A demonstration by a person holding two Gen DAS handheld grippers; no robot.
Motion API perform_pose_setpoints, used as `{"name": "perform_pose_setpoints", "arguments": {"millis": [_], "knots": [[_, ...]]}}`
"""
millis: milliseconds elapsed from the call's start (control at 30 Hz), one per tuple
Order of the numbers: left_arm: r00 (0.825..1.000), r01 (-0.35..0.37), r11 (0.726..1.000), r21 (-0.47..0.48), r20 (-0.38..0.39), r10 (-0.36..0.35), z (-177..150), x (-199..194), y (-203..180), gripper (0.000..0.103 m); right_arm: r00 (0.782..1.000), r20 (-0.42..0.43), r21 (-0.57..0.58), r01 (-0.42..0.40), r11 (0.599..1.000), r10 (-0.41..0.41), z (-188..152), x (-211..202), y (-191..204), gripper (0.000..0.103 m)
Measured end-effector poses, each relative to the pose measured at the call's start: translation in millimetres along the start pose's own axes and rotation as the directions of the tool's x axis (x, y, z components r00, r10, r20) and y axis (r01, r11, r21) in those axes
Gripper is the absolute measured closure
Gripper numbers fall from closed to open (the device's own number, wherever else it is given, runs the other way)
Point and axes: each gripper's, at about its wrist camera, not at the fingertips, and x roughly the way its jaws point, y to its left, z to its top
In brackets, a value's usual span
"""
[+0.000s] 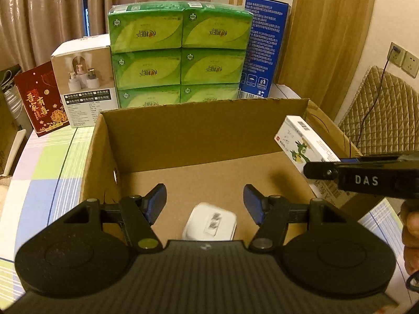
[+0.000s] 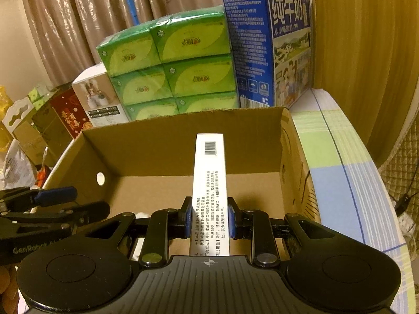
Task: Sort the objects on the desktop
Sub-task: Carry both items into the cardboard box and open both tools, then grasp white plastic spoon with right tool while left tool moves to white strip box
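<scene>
White plastic shows just ahead of the left tool (image 1: 205,204): a charger (image 1: 209,223) lies on the floor of the carton (image 1: 183,136), below and between the wide-spread blue pads (image 1: 157,200), which touch nothing. It is slightly blurred, so whether it has come to rest I cannot tell. It looks small, hard and smooth, probably light. Its rounded sides may slip, so a hold across the flat faces seems safest.

To the right, the right tool (image 2: 208,218) is closed on a long white box (image 2: 208,183), gripping it across the narrow faces near its near end. The box juts forward over the carton's inside, barcode end farthest out. It looks like thin printed card, likely light and easily crushed. With the hold so close to one end, it may droop or pivot if jolted. A gentle squeeze suffices.

Beyond both tools stands the carton's far wall. Behind it on the desk (image 2: 340,157) stand stacked green tissue packs (image 1: 180,52), a blue milk case (image 2: 264,47) to their right, and a white box and a red box (image 1: 42,99) to their left.
</scene>
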Motion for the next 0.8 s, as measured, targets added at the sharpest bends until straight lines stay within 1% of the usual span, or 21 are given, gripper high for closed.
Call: {"name": "perform_pose_setpoints", "arguments": {"millis": [67,200,300,467,600,700,800], "knots": [[1.0,-0.002,1.0,-0.001,0.001,0.002,-0.5,-3.3,0.6,0.043,0.999,0.028,0.005,-0.019,1.0,0.019,1.0,-1.4,-0.1,0.079],[1.0,-0.01,1.0,0.003,0.006,0.01,-3.0,-14.8,1.1,0.043,0.998,0.06,0.007,-0.023,1.0,0.022,4.0,-12.5,2.4,0.067],[1.0,-0.01,1.0,-0.003,0.014,0.01,-5.6,-27.9,0.9,0.043,0.996,0.085,0.003,-0.021,1.0,0.021,3.6,-28.1,6.7,0.065],[1.0,-0.009,1.0,-0.021,0.026,0.009,-14.5,-58.9,-1.7,0.041,0.992,0.121,-0.014,-0.023,1.0,0.024,-5.0,-66.9,16.7,0.061],[0.999,-0.013,0.999,-0.045,0.036,0.015,-28.0,-91.9,-2.7,0.039,0.989,0.142,-0.003,-0.036,0.999,0.036,-23.2,-104.7,23.9,0.052],[0.999,-0.022,0.998,-0.061,0.044,0.025,-42.4,-118.3,-3.8,0.036,0.987,0.15,-0.003,-0.05,0.999,0.05,-44.3,-134.4,30.7,0.048],[0.998,-0.035,0.997,-0.074,0.046,0.038,-59.1,-142.1,-4.8,0.035,0.988,0.144,-0.009,-0.059,0.998,0.06,-67.5,-158.3,37.7,0.044]]}}
